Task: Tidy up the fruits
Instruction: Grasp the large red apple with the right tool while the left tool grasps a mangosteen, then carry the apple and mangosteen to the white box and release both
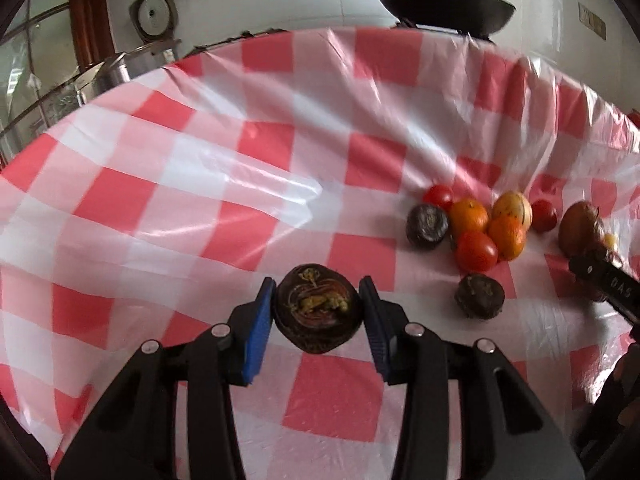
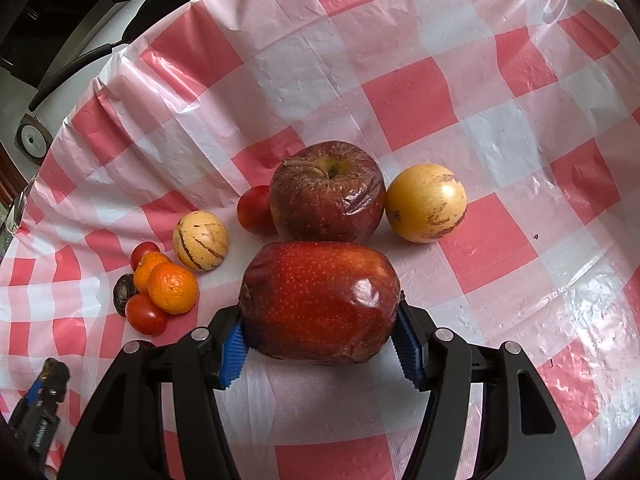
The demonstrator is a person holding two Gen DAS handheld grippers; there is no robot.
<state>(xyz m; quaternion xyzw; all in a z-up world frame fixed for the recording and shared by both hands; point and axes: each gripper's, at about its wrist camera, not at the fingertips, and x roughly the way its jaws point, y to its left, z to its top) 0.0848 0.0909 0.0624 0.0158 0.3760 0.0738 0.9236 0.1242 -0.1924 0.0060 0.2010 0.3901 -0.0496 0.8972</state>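
- Left wrist view: my left gripper (image 1: 318, 310) pinches a dark passion fruit (image 1: 318, 312) above the checkered cloth (image 1: 180, 160), apart from the fruit cluster.
- My right gripper (image 2: 320, 340) clasps a red apple (image 2: 320, 300) just before the second apple (image 2: 326, 190).
- I judge it best to lower each beside its kind and release gently, so neither rolls.

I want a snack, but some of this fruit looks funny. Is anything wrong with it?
Yes. Both red apples look old: the held apple and the apple behind it have wrinkled, saggy skin. The dark fruit in the left gripper is shrivelled, with yellowish crusty patches.
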